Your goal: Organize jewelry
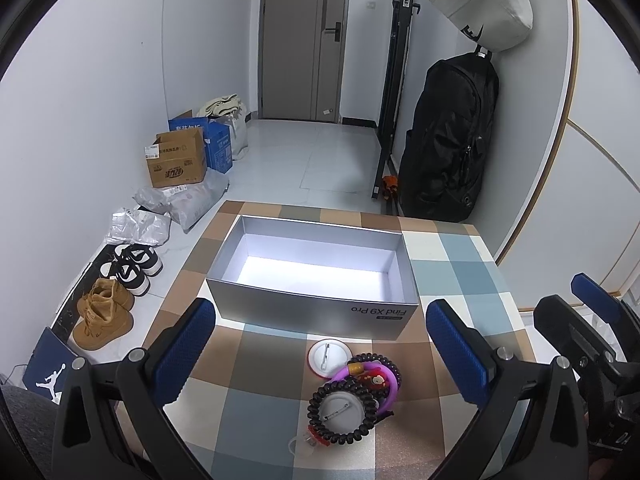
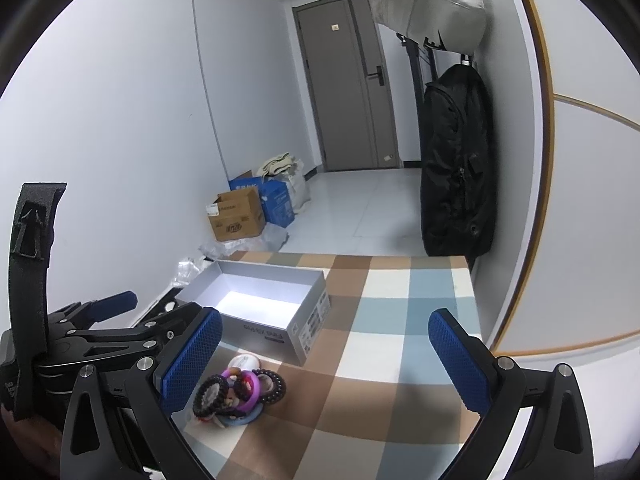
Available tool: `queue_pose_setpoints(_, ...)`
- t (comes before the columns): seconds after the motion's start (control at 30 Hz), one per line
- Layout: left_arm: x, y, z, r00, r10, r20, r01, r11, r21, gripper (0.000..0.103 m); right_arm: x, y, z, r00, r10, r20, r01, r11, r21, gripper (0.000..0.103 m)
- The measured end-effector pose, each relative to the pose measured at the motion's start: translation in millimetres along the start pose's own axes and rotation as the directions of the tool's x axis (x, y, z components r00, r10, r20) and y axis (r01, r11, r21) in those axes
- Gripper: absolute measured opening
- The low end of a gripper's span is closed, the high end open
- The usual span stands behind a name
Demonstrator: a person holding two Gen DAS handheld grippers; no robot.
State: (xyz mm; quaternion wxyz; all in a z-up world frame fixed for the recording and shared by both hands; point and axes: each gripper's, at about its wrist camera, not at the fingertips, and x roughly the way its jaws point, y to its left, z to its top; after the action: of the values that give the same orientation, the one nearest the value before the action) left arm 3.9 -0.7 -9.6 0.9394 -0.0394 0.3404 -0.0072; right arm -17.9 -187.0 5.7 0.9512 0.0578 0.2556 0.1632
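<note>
A bench covered in a checked cloth of brown, blue and cream fills the lower half of both views; on it, toward the far side, sits an open grey box with a white inside, nothing visible in it, its printed long wall facing the cameras; the left gripper hangs above the bench with its blue-padded fingers spread wide and holding nothing; the right gripper hangs just to its right, its fingers likewise wide apart and empty; the jewelry pile lies on the bench just in front of the box, between the left gripper's fingers in the left wrist view and beside the right gripper's left finger in the right wrist view; within the pile a black coiled band rings a white round badge, a purple ring overlaps it, and a second white badge lies nearest the box, just apart from its wall.
</note>
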Motion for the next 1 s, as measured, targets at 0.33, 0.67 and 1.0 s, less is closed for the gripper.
queue_pose_setpoints(0.33,2.6,-1.0,-0.6,1.0,-0.015,-0.017,0.015,1.0,0.001,0.102,0.1,-1.1,1.0,1.0,0.001,-0.001,-0.001,1.0,0.002,0.103)
queue_pose_setpoints(0.67,11.5,6.4,-2.1,0.991,-0.092,-0.102,0.088,0.995,-0.046,0.102,1.3,0.5,1.5,1.0,-0.006,-0.007,0.006,1.0,-0.01,0.103)
queue_pose_setpoints(1.0,33.0,19.3,-14.5,0.938,-0.224,-0.265,0.2,0.973,-0.114,0.102,13.6,1.7,0.4,0.998,-0.045,-0.052,0.043,0.998,-0.042,0.103)
